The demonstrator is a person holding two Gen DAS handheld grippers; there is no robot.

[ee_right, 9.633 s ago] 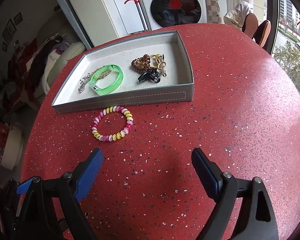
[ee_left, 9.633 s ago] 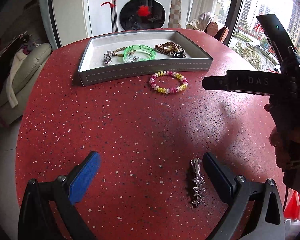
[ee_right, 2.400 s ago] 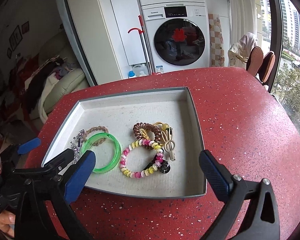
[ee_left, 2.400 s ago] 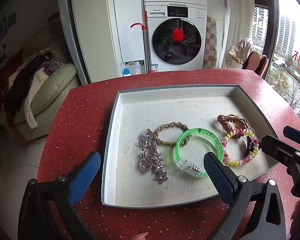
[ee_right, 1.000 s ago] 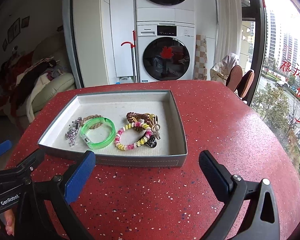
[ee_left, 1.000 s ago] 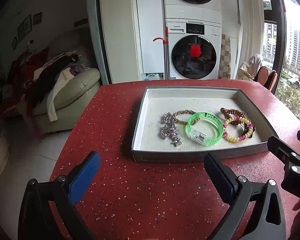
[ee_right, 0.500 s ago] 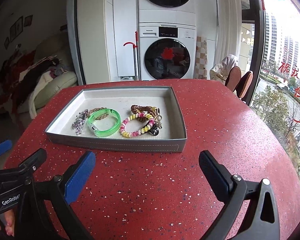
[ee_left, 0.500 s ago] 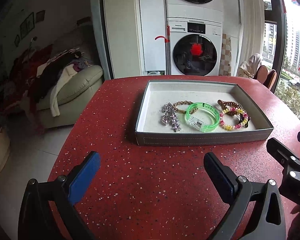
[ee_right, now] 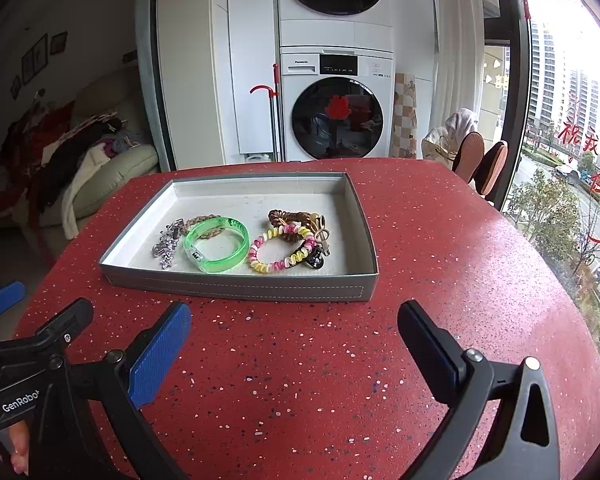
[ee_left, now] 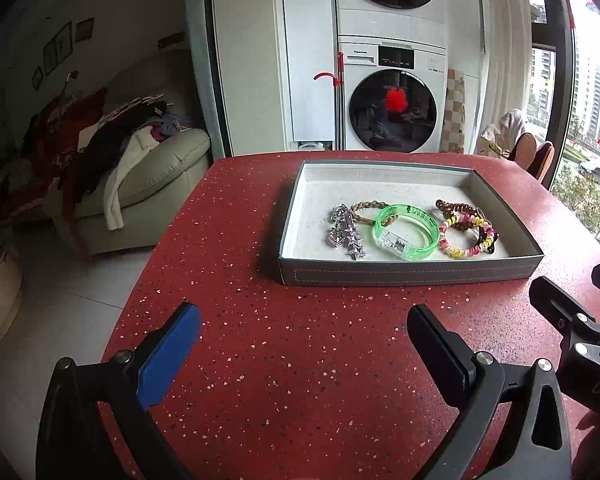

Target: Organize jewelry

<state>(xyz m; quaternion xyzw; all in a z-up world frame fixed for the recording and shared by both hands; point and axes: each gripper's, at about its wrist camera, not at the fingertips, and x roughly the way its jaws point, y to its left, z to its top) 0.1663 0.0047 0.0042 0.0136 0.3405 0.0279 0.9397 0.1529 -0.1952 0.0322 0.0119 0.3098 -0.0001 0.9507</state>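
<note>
The black clip lies half-hidden (under the spiral bracelet).

tray: on the desk, washer behind
bangle: in tray, between star clip and beaded bracelet

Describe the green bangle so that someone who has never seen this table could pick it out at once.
On the red speckled table sits a shallow grey tray holding all the jewelry. The green bangle lies left of centre, between the silver star hair clip and the pink-and-yellow coil bracelet. It is the only smooth, translucent, bright green ring there.
</note>
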